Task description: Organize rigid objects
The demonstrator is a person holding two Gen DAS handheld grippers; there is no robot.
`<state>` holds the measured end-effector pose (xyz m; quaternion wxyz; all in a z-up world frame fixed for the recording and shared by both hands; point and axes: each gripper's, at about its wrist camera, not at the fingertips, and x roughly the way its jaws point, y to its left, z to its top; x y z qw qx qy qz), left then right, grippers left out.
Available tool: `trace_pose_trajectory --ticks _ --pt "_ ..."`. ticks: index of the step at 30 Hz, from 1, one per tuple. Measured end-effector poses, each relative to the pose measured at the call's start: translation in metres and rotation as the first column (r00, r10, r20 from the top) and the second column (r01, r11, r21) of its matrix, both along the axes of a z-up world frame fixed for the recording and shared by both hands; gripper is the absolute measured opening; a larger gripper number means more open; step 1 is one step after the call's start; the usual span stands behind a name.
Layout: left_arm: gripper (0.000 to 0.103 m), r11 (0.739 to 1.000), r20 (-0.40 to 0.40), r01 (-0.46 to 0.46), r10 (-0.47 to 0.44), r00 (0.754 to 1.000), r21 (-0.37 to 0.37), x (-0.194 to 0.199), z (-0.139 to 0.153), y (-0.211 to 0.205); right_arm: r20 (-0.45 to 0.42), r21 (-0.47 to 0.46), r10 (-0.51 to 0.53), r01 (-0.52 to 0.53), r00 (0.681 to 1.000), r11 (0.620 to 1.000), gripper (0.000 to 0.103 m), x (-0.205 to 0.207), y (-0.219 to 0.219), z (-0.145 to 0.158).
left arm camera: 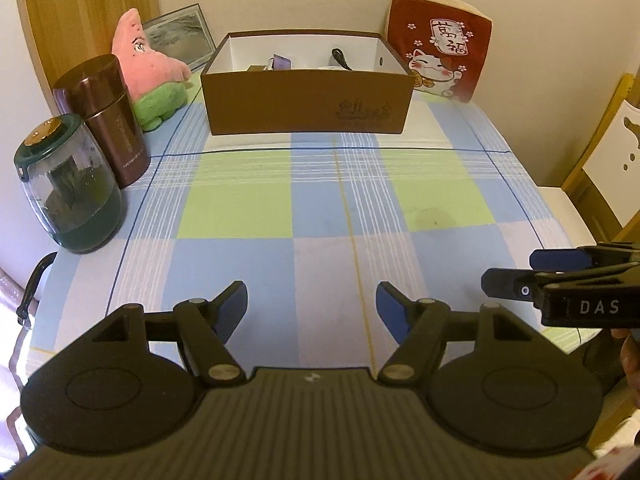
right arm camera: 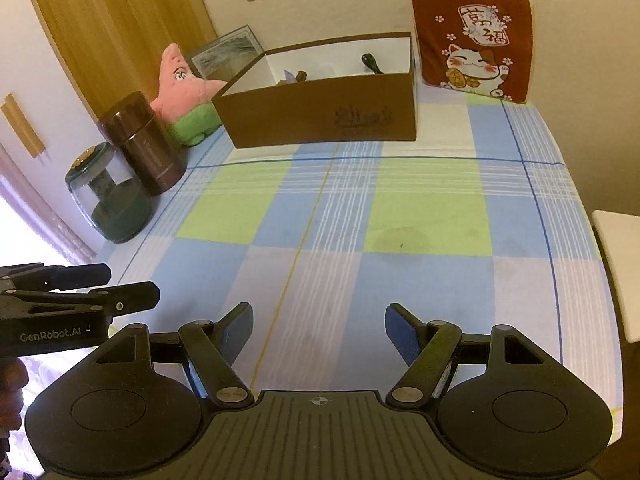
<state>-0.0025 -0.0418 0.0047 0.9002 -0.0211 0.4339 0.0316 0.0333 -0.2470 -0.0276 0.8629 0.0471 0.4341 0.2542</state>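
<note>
A brown cardboard box (left arm camera: pixel 308 102) (right arm camera: pixel 324 112) stands at the far end of the checked tablecloth, with a few small items inside, among them a black one (left arm camera: pixel 340 58) (right arm camera: pixel 372 63). My left gripper (left arm camera: pixel 312 308) hovers open over the near part of the cloth, nothing between its blue pads. My right gripper (right arm camera: pixel 319 330) is open too, beside it and equally empty. Each gripper shows at the edge of the other's view: the right gripper (left arm camera: pixel 520 272) at the right of the left wrist view, the left gripper (right arm camera: pixel 120 284) at the left of the right wrist view.
Along the left edge stand a dark green jar (left arm camera: pixel 68 184) (right arm camera: pixel 108 196), a brown metal canister (left arm camera: pixel 106 120) (right arm camera: pixel 142 144), a pink star plush (left arm camera: pixel 148 68) (right arm camera: pixel 184 88) and a picture frame (left arm camera: pixel 180 34). A red cat cushion (left arm camera: pixel 440 44) (right arm camera: pixel 476 40) leans on the wall. A chair (left arm camera: pixel 616 140) is at the right.
</note>
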Motion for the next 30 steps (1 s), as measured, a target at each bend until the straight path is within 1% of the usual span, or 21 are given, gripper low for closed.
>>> trace_pose_trajectory --ticks 11,30 --pt "0.068 1.000 -0.007 0.000 0.001 1.000 0.006 -0.0013 -0.0018 -0.0032 -0.011 -0.005 0.007 -0.007 1.000 1.000 0.070 -0.0034 0.0036 -0.0029" --pt "0.068 1.000 -0.014 -0.012 0.012 1.000 0.006 0.0025 -0.0033 -0.0003 -0.021 -0.013 0.019 -0.019 1.000 1.000 0.070 0.0029 0.0091 -0.0064"
